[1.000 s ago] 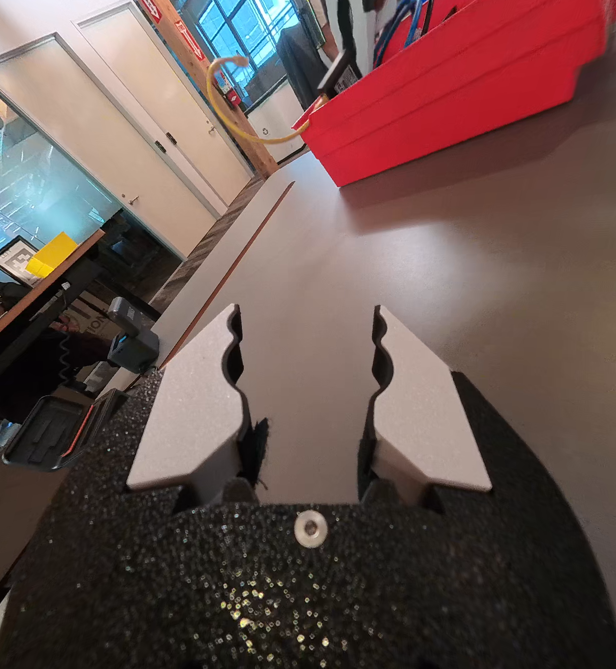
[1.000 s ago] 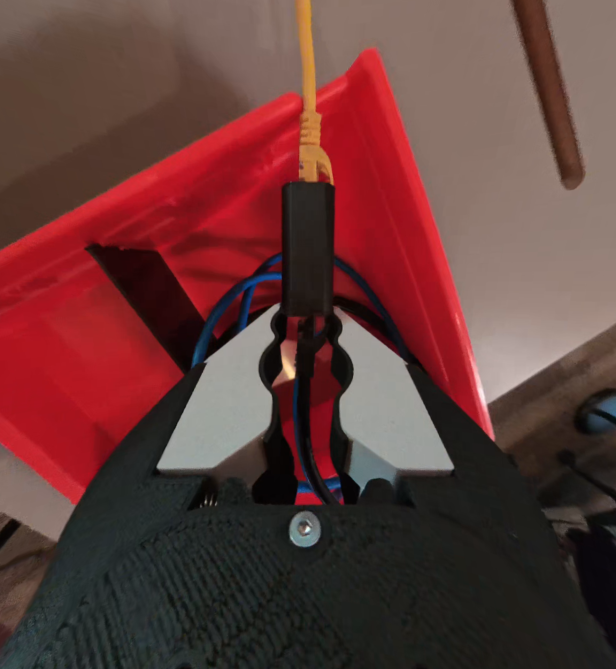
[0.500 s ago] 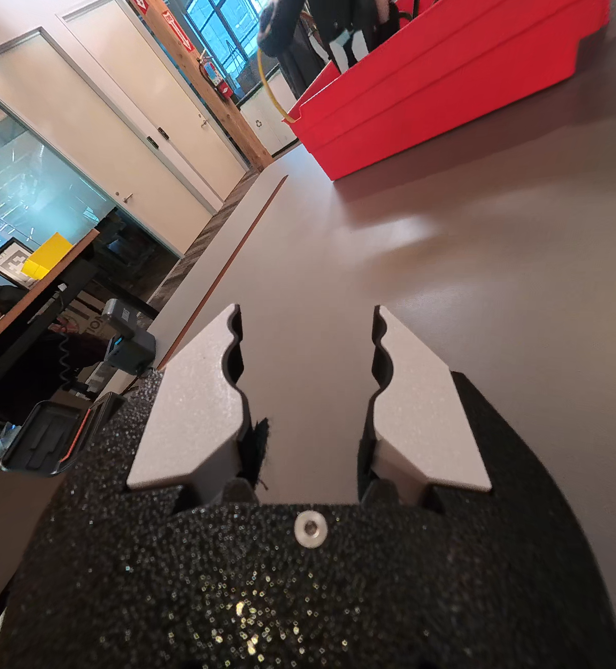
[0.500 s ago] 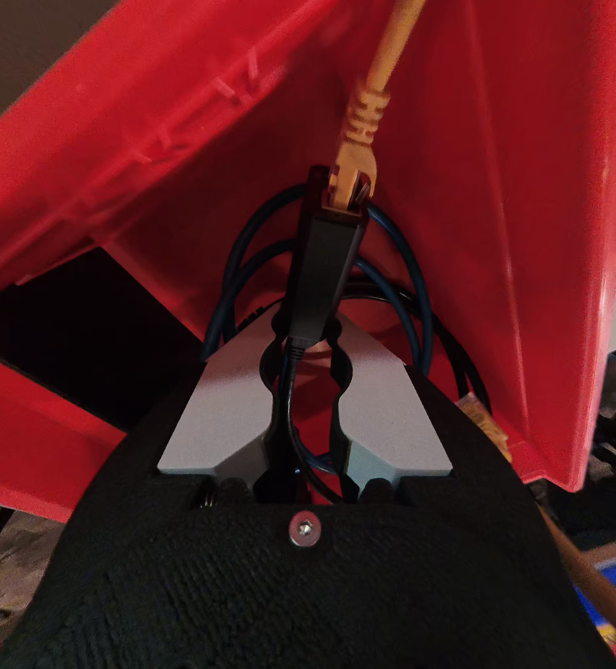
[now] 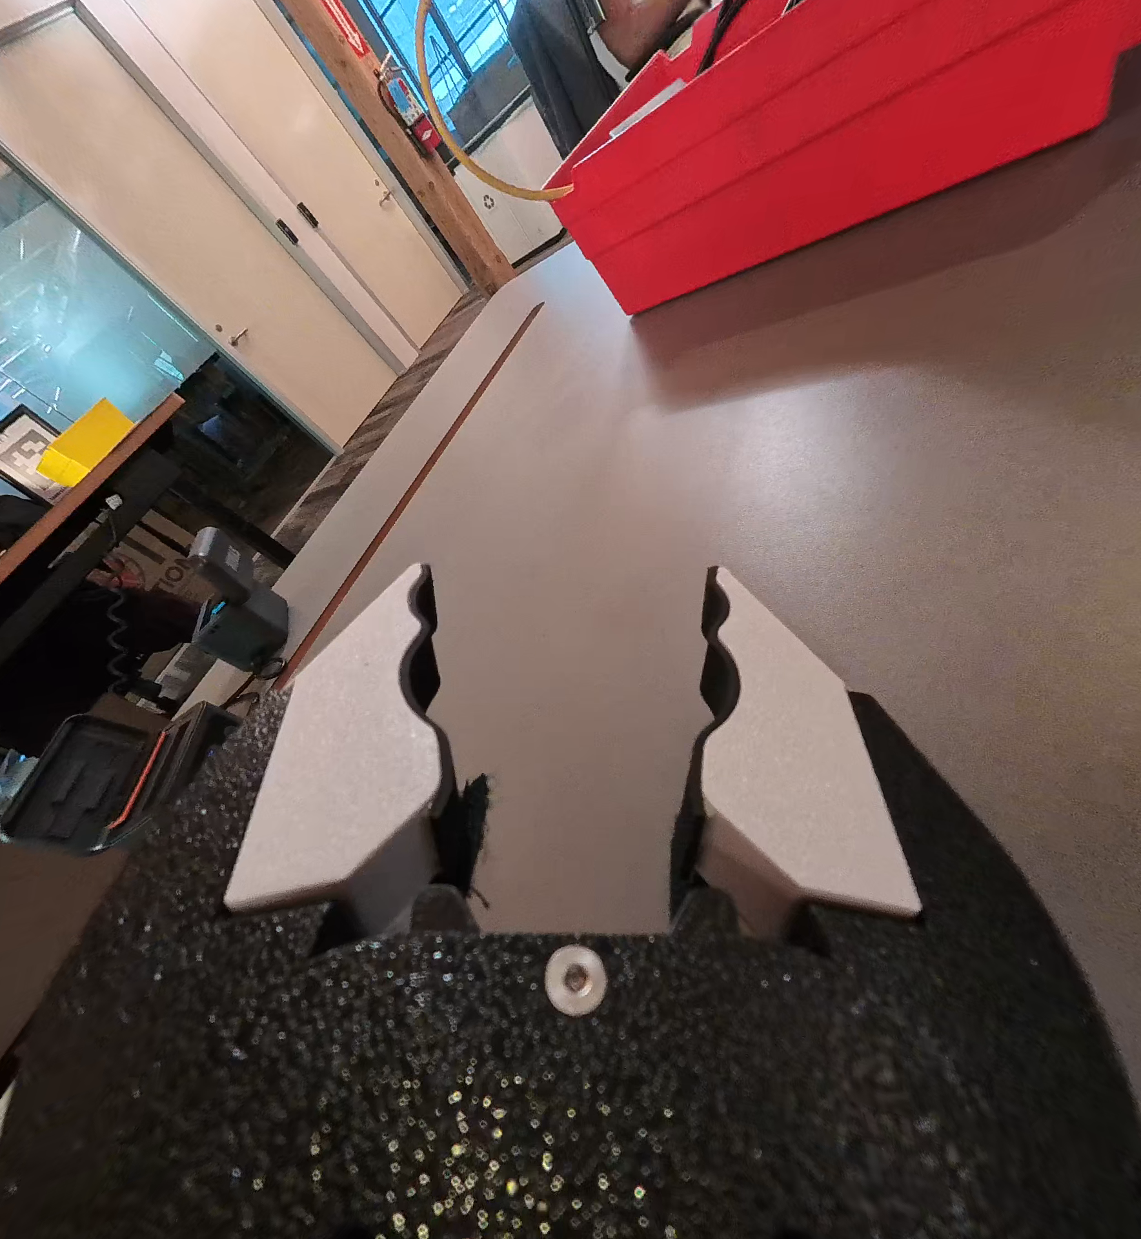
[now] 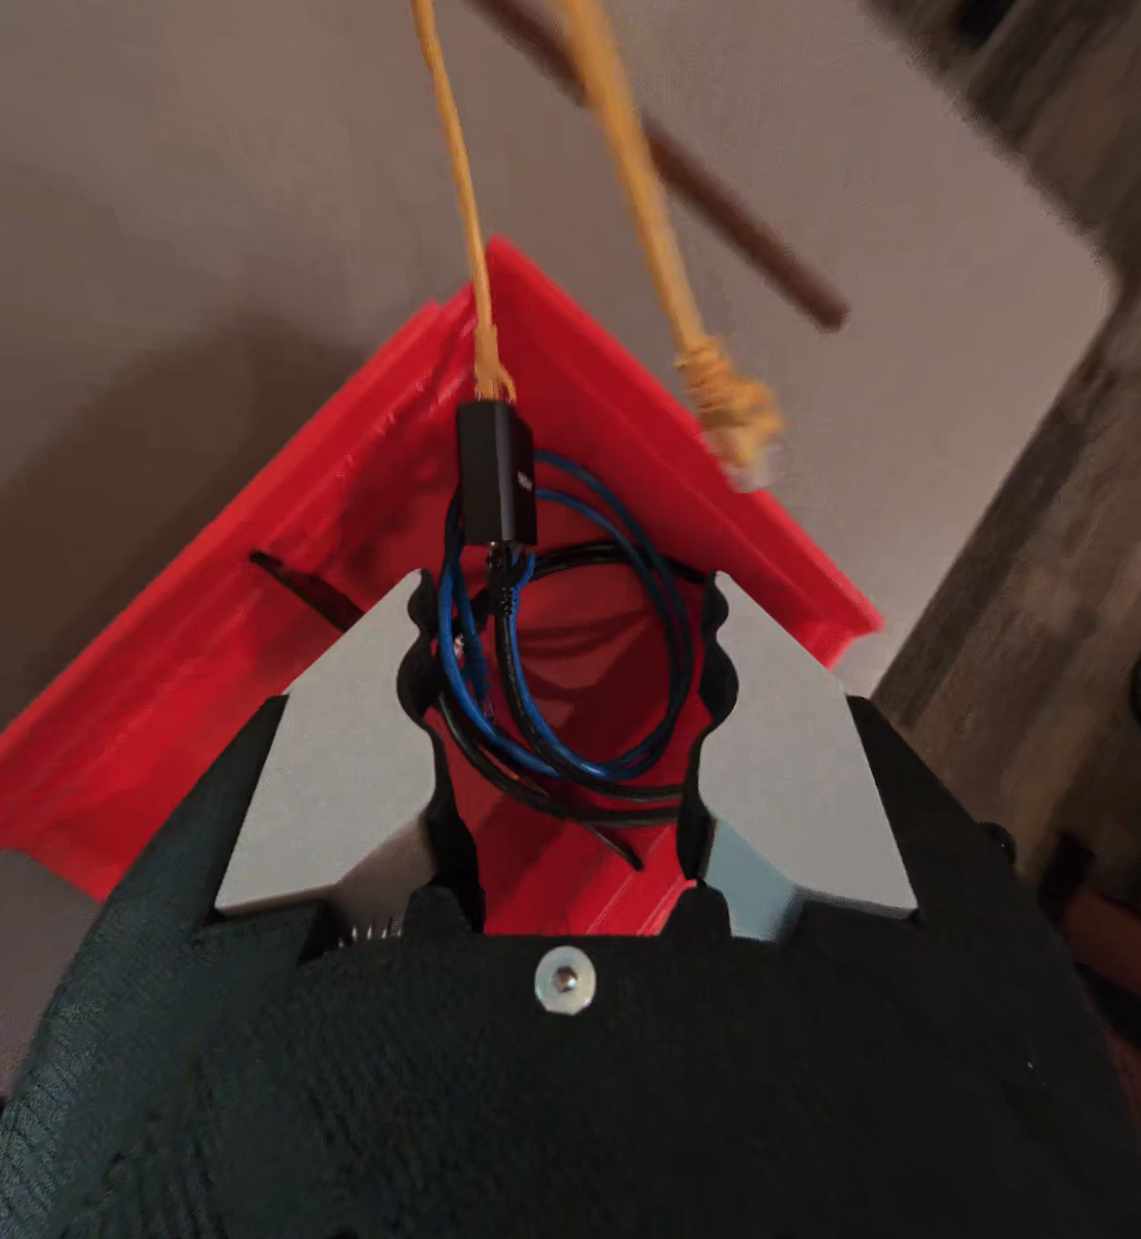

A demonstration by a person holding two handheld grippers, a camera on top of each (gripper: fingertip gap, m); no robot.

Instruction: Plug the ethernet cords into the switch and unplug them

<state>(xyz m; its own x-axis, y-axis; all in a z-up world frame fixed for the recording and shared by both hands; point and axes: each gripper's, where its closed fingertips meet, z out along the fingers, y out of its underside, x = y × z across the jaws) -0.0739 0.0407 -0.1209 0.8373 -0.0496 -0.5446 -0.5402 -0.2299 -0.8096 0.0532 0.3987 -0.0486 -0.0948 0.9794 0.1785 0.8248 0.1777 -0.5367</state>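
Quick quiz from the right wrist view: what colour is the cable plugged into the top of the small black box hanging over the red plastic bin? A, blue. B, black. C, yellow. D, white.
C: a yellow ethernet cable enters the top end of the small black box above the red plastic bin; the blue cable only loops inside the bin.

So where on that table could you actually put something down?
The grey table is bare from the left tool up to the red bin. The bin itself is crowded: blue and black cords coil inside, under the right tool.
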